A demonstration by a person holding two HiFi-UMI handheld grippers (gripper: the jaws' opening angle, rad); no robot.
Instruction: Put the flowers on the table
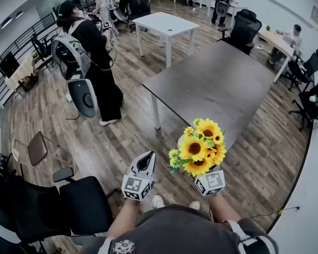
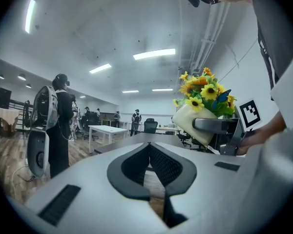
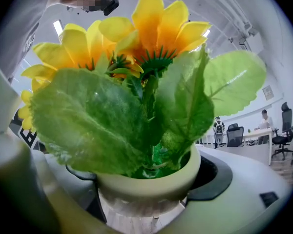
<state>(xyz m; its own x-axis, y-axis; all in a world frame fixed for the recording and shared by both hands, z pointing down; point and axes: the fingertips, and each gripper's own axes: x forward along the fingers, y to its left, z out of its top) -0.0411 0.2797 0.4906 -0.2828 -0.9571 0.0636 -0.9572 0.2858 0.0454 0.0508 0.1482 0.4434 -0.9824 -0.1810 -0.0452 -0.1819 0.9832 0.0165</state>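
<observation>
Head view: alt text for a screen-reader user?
The right gripper holds a pot of yellow sunflowers over the wood floor, just short of a dark table. The left gripper is shut and empty beside it.

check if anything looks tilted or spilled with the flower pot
The flower pot sits tilted in the right gripper, held in the air and not on the dark table. Nothing looks spilled or broken.
</observation>
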